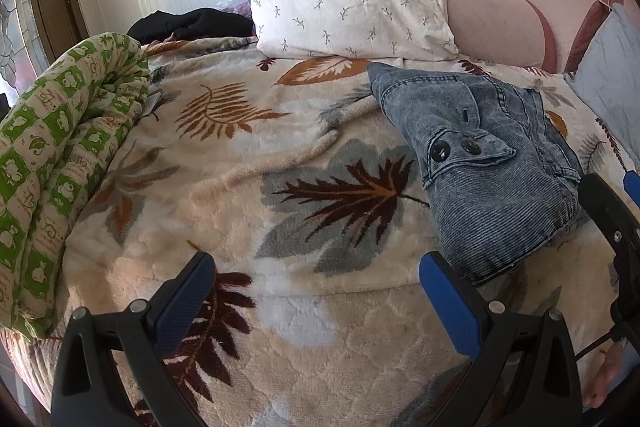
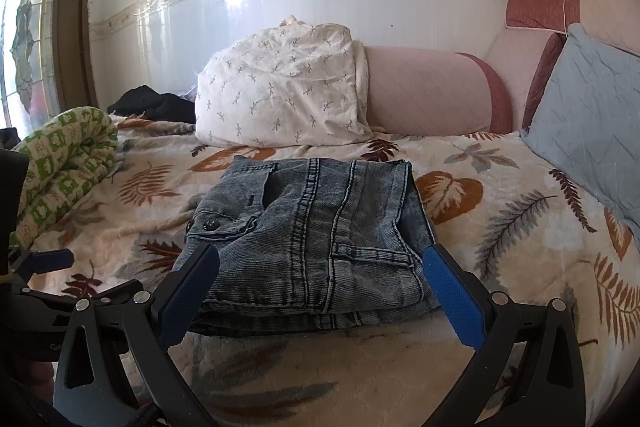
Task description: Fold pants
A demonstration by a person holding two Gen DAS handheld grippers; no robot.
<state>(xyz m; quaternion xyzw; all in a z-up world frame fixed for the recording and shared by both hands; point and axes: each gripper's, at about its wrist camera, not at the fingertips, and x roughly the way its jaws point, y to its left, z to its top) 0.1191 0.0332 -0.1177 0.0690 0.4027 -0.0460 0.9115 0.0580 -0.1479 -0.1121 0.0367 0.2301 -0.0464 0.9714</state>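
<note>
The blue-grey denim pants (image 2: 316,235) lie folded into a compact stack on the leaf-patterned blanket (image 2: 500,195). In the left wrist view the pants (image 1: 488,163) sit to the right, with two black buttons showing. My left gripper (image 1: 316,275) is open and empty over bare blanket, left of the pants. My right gripper (image 2: 320,263) is open and empty, its fingers spread either side of the stack's near edge, just in front of it. The right gripper also shows at the right edge of the left wrist view (image 1: 608,211).
A white leaf-print pillow (image 2: 280,87) and a pink bolster (image 2: 432,91) lie at the back. A green-and-white rolled quilt (image 1: 60,155) lies on the left. A pale blue cushion (image 2: 588,115) leans on the right. Black clothing (image 1: 192,23) lies far left.
</note>
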